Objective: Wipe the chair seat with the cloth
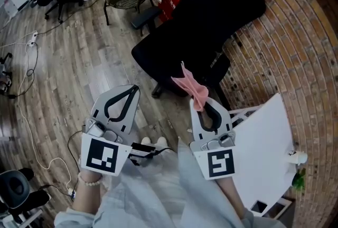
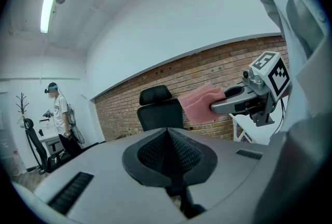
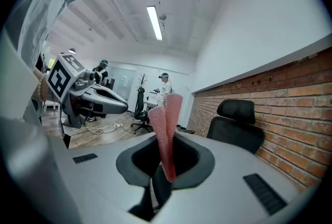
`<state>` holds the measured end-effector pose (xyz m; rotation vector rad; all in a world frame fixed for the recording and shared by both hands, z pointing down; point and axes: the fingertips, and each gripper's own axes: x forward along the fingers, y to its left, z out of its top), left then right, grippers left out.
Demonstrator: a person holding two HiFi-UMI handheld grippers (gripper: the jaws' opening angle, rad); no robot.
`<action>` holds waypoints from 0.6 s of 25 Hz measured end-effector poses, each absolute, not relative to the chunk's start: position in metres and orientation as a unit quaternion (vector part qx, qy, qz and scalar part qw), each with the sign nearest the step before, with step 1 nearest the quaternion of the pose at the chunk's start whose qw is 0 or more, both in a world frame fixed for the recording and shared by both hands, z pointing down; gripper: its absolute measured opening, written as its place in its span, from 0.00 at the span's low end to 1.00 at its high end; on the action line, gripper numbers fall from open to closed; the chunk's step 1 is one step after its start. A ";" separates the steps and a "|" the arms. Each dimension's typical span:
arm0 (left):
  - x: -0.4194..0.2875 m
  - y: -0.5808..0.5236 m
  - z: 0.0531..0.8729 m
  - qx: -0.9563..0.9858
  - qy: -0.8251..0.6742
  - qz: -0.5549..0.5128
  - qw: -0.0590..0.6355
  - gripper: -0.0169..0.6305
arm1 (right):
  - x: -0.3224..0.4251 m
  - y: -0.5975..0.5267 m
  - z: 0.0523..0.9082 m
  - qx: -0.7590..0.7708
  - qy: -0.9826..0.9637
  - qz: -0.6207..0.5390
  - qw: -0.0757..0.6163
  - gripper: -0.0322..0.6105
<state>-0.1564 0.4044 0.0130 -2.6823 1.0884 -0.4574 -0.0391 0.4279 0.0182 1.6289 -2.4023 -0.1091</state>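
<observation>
A plank floor [image 1: 68, 63] runs up to a brick wall [image 1: 296, 53], and the black chair [image 1: 211, 16] stands against that wall with its seat [image 1: 169, 58] bare. Your right claw [image 1: 204, 101] is clenched on the pink cloth [image 1: 191, 87], which sticks up out of the jaws in folds and hangs in the air over the near edge of the seat, not touching it. Your left claw [image 1: 133, 89] is pressed closed with nothing in it, held beside the right one and above the floor.
</observation>
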 end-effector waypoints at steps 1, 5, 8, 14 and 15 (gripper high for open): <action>-0.158 0.404 0.012 -0.911 0.367 -0.154 0.107 0.05 | -0.041 0.429 0.017 0.560 -0.819 -0.038 0.117 0.14; -0.163 0.404 0.009 -0.914 0.358 -0.151 0.117 0.05 | -0.048 0.434 0.016 0.567 -0.814 -0.041 0.118 0.14; -0.166 0.404 0.008 -0.915 0.355 -0.149 0.120 0.05 | -0.052 0.437 0.019 0.570 -0.811 -0.039 0.122 0.14; -0.171 0.399 0.007 -0.914 0.356 -0.150 0.125 0.05 | -0.055 0.427 0.018 0.570 -0.811 -0.043 0.122 0.14; -0.172 0.397 0.007 -0.913 0.358 -0.151 0.124 0.05 | -0.055 0.424 0.017 0.569 -0.812 -0.045 0.121 0.14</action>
